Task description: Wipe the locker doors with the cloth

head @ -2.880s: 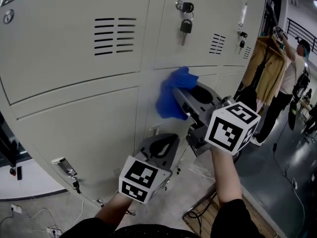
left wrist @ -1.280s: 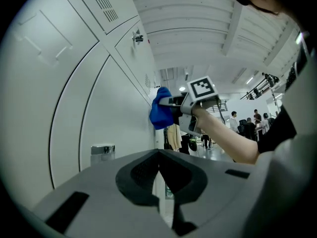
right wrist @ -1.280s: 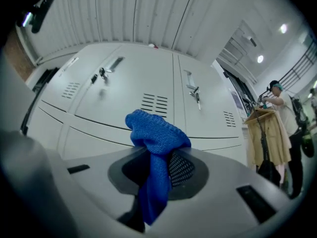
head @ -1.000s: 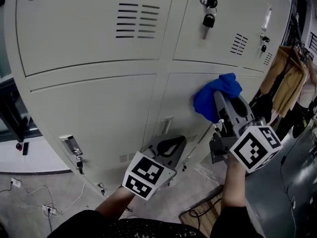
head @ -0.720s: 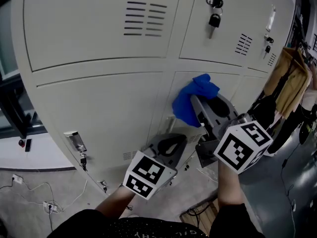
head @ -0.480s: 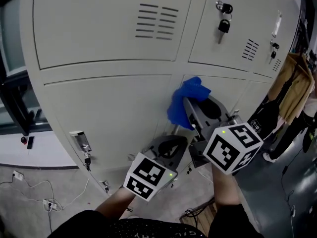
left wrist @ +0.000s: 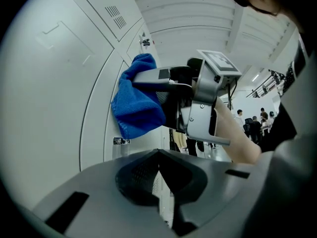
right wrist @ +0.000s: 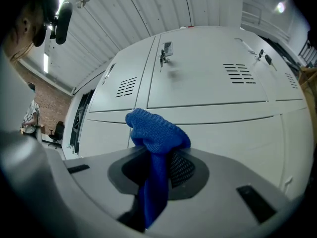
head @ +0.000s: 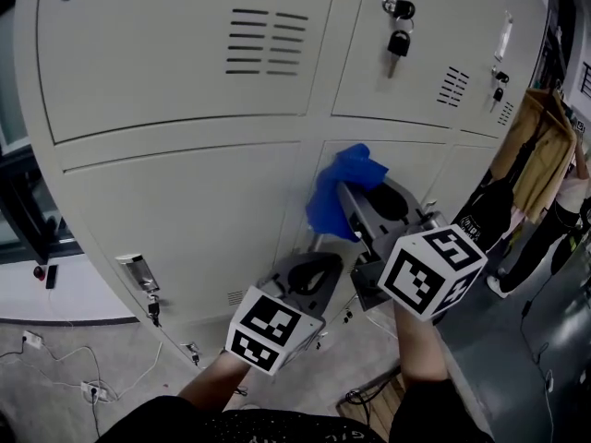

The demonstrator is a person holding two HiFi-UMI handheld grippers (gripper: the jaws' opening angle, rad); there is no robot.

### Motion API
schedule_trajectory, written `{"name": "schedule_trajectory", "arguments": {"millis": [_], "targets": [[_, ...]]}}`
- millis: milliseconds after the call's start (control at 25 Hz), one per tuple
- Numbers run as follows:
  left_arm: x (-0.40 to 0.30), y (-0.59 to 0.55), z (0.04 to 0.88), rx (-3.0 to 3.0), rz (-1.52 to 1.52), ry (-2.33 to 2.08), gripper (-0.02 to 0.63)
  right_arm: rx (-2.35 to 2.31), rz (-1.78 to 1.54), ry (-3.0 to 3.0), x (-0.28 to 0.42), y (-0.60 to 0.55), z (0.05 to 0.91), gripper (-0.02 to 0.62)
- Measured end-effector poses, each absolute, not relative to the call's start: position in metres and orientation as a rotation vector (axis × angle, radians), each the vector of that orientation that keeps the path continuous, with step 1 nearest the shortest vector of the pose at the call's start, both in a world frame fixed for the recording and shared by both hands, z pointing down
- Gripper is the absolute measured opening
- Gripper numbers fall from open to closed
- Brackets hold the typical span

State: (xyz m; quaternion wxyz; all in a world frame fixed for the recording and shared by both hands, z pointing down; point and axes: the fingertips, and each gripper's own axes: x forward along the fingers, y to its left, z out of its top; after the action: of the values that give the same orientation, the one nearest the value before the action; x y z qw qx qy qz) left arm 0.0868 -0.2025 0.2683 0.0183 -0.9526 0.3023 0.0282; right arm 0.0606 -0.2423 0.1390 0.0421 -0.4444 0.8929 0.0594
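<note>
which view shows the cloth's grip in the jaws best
Right gripper view: the blue cloth hangs pinched in the right gripper. Head view shows it bunched against the locker door; left gripper view, its side.

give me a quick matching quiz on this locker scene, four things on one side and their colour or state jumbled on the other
Things
1 cloth
2 left gripper
3 padlock
4 coat

States
a black, hanging from a locker door
b shut, nothing in it
c blue, clamped in the right gripper
d tan, hanging at the far right

Pairs: 1-c, 2-b, 3-a, 4-d
</note>
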Motion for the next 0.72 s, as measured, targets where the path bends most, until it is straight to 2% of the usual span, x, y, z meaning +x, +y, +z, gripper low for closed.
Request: {"name": "schedule_trajectory", "arguments": {"millis": [720], "targets": [[0.118,-0.205,0.275,-2.992,0.061,0.867,0.009,-1.642,0.158,2.559,0.154,-0.273,0.146,0.08]]}}
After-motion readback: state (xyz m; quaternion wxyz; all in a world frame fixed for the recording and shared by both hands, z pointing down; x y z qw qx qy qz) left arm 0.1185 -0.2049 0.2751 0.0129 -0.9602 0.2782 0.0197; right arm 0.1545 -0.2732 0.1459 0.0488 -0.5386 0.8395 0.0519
